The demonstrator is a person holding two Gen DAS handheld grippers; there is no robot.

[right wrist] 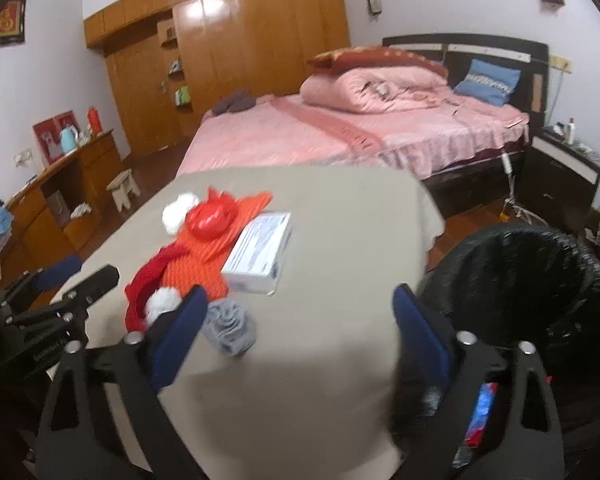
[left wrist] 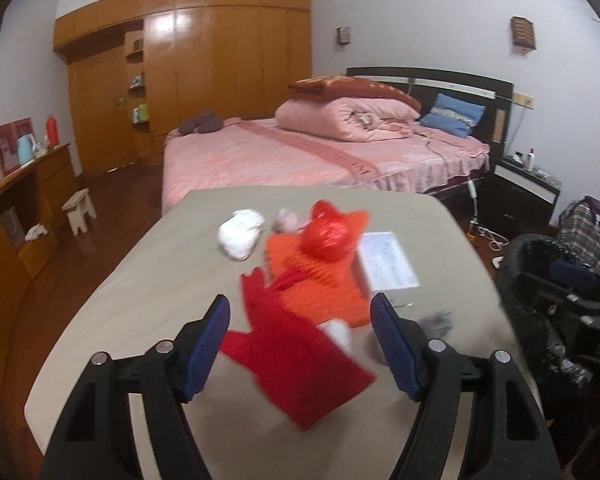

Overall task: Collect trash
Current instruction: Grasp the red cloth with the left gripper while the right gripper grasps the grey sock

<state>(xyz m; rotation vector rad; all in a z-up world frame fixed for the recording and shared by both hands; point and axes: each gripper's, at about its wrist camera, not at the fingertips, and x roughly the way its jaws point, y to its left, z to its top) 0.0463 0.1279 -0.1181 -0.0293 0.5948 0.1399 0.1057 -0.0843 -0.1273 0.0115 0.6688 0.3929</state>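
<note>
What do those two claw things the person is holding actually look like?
Both look alike. The left gripper has two black plastic arms with cut-out openings, silver round bolts at the joints, and blue ribbed pads on the inner faces of its fingers. The right gripper is built the same: black frame, silver bolts, blue pads. Small white lettering runs along the left gripper's black frame in the right wrist view. No hands or sleeves show.
</note>
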